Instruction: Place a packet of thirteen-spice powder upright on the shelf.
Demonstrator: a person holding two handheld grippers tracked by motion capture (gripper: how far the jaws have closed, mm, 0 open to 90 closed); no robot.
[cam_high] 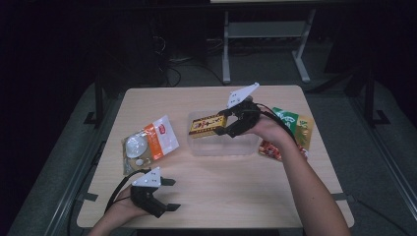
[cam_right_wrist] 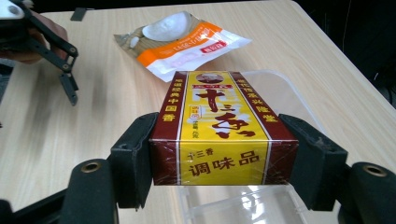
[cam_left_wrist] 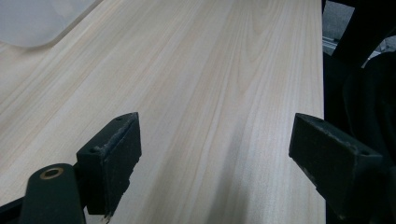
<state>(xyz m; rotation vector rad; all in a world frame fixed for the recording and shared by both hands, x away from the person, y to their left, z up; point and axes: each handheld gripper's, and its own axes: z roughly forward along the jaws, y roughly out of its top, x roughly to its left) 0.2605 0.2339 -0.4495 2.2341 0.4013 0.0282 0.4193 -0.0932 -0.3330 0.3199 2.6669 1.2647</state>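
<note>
Right gripper clamps the seasoning box by its long sides, held above the clear container and not yet set in; left gripper rests released on the worktop, snack pouches unpicked.

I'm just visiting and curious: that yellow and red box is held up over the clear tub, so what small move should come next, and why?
Probably lower it a little, straight down. The right tool clamps the yellow and red box by its sides, and the clear tub sits open right under it. So sinking the box inside before letting go seems the natural step.
</note>
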